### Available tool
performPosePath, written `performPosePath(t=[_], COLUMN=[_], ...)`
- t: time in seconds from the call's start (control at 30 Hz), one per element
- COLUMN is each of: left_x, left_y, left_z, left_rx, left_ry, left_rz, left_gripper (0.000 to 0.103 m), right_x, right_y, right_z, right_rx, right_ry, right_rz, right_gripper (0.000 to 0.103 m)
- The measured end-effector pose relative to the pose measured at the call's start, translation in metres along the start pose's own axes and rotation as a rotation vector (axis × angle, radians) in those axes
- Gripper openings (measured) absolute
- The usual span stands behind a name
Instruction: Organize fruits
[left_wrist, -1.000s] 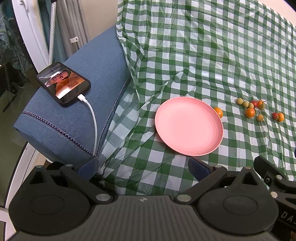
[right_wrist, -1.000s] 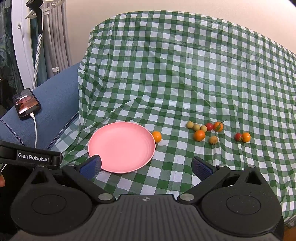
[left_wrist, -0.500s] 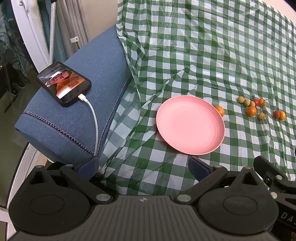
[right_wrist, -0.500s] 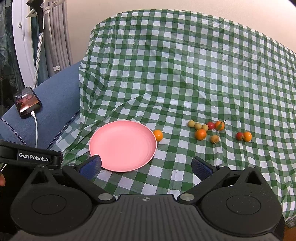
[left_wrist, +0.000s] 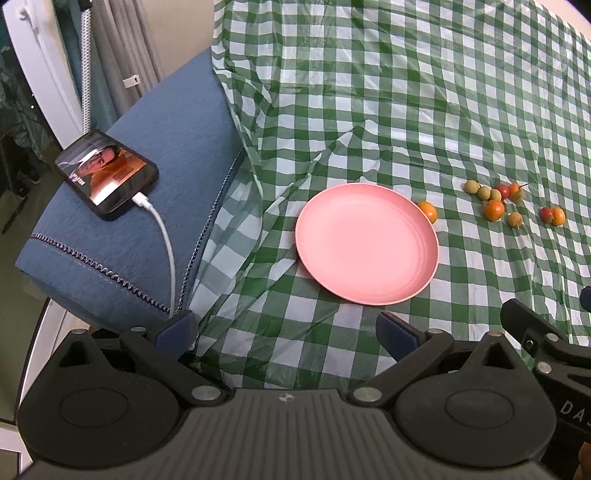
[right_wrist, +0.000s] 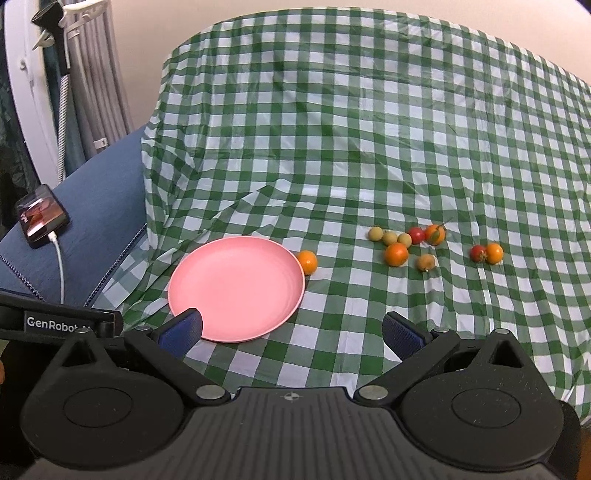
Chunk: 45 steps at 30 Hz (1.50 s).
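Observation:
An empty pink plate (left_wrist: 365, 243) (right_wrist: 236, 288) lies on the green checked cloth. One small orange fruit (left_wrist: 427, 211) (right_wrist: 307, 261) touches its right rim. Further right lies a cluster of several small orange, red and yellow-green fruits (left_wrist: 494, 199) (right_wrist: 406, 243), then a red and orange pair (left_wrist: 553, 215) (right_wrist: 487, 253). My left gripper (left_wrist: 286, 330) is open and empty, near the plate's front edge. My right gripper (right_wrist: 291, 330) is open and empty, its left finger (right_wrist: 181, 326) over the plate's front rim.
A blue cushioned armrest (left_wrist: 147, 206) (right_wrist: 92, 206) stands left of the cloth, with a charging phone (left_wrist: 107, 171) (right_wrist: 42, 216) and white cable (left_wrist: 164, 240) on it. Curtains and a white frame (left_wrist: 40, 66) are at the far left. The right gripper's body (left_wrist: 535, 336) shows in the left wrist view.
Both grippers have moved slightly forward and closer to the plate; the fruits and plate have not moved on the cloth. Both jaws stay open.

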<state>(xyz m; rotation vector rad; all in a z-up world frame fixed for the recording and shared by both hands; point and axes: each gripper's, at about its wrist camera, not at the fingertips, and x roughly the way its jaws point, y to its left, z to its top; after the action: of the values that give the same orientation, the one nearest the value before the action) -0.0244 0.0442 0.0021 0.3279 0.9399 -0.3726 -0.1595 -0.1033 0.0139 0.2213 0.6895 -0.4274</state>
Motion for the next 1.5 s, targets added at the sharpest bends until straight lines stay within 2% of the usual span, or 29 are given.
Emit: performPosePath(t=[0.33,0.5,0.73,0.83,0.97,1.17,1.37,1.5], left_x=[0.007,0.008,0.01,0.012,0.021,0.067,0.138,0.185], left_y=[-0.007,-0.009,-0.031,-0.051,-0.084,-0.138,-0.192,-0.216], left_z=[0.001,0.003,0.018,0.03,0.049,0.098,0.141,0.147], left_rx=[0.025,0.036,0.081,0.123,0.17,0.259,0.403,0.513], left_ry=[0.01,0.009,0.003,-0.015,-0.017,0.044,0.112,0.196], left_rz=[0.022,0.028,-0.017,-0.041,-0.11,-0.207,-0.144,-0.163], left_gripper=[0.103,0.103,0.103,0.103,0.103,0.103,0.103,0.103], right_x=[0.009,0.012,0.02,0.024,0.034,0.065,0.127,0.178], right_y=[-0.01,-0.018,-0.043,-0.064,-0.104,-0.176,-0.249,-0.293], right_z=[0.0,0.004,-0.001,-0.003,-0.007,-0.009,0.015,0.026], right_rx=[0.035,0.095,0.167,0.204,0.252,0.34,0.353,0.385], right_ry=[0.009,-0.004,-0.022,-0.04,-0.066,-0.06,-0.059,-0.029], right_rz=[0.004,0.013,-0.014,-0.053,-0.141,-0.261,-0.378,-0.416], right_gripper=[0.103,0.103,0.103,0.103,0.103,0.103,0.102,0.102])
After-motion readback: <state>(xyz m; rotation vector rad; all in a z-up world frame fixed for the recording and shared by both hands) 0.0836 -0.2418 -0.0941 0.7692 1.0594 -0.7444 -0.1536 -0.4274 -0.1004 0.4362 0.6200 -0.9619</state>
